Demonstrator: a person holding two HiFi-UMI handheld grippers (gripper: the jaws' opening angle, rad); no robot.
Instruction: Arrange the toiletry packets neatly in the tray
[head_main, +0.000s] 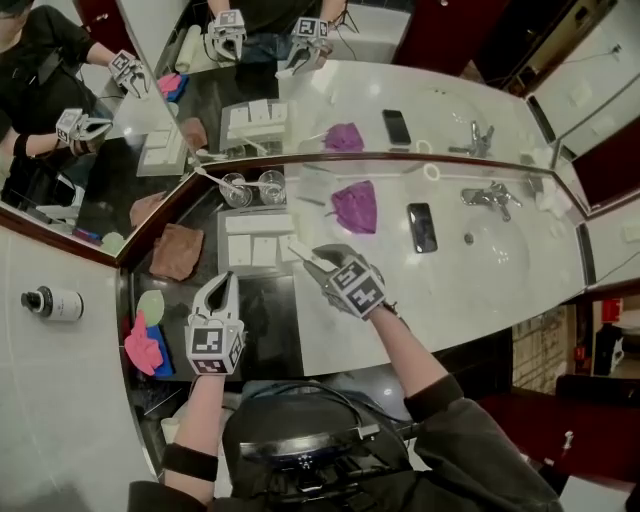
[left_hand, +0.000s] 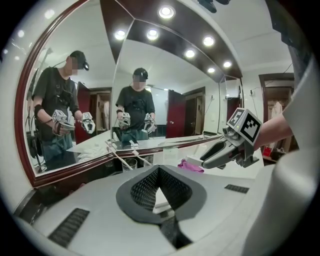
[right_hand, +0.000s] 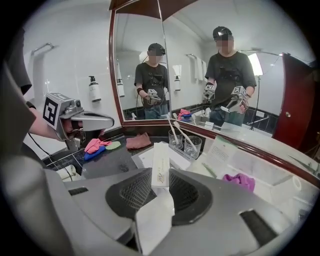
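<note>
currently the key relation is held packet vs tray. right gripper (head_main: 312, 258) has its jaws clamped on a slim white packet (head_main: 299, 247), partly closed to the packet's width. in the right gripper view the packet (right_hand: 160, 169) sits pinched between the pads and sticks straight out past the tips, long axis in line with the jaws.

the tray (head_main: 223, 242) lies just to the far-left of those jaws. the packet's free end hangs at the tray's near-right corner; contact can't be read from here. the other packets (head_main: 258, 223) are already inside, and the long one at the far side runs left-right, while the held one runs diagonally, near-right to far-left. my read: the coming placement turns on rotating it to match that row before setting it down.

left gripper (head_main: 221, 287) is fully closed with nothing between its jaws, confirmed in the left gripper view. it sits over the dark counter (head_main: 268, 330), just near of the tray, apart from the packets. both tips are close to the tray, but only the right one carries anything — so the place looks like the right hand's job.
</note>
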